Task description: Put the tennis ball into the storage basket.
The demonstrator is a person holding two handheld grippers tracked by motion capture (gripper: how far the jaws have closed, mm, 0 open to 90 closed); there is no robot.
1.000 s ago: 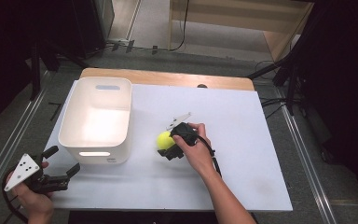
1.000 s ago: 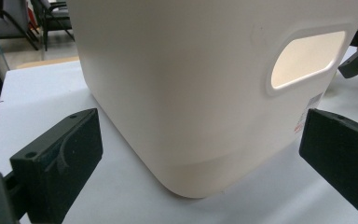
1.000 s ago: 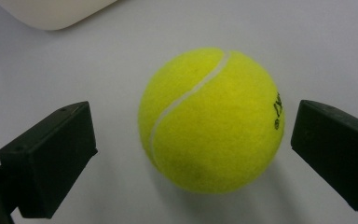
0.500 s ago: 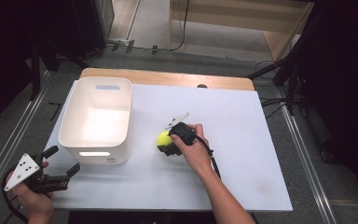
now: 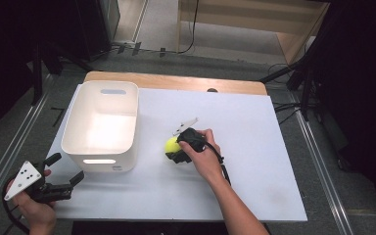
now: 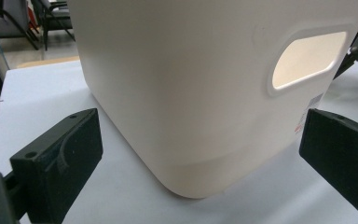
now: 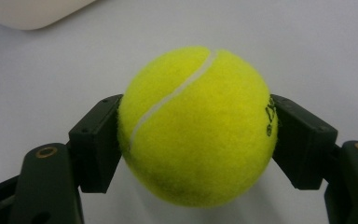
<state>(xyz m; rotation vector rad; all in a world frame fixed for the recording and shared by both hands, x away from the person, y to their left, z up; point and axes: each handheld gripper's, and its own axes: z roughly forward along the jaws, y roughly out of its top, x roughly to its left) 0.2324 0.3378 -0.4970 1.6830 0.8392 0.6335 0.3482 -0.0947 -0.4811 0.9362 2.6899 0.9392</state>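
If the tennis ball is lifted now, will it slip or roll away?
The tennis ball probably stays: the right gripper has just closed its jaws on both sides, and the felt looks grippy. It seems light. Being round, on the flat table it would likely roll if released.

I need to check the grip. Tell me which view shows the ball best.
The right gripper view: the ball sits large and sharp in the middle, its seam plain, with the right gripper jaws pressed on both sides. The high view shows it as a small yellow spot beside the bin, partly hidden by the gripper.
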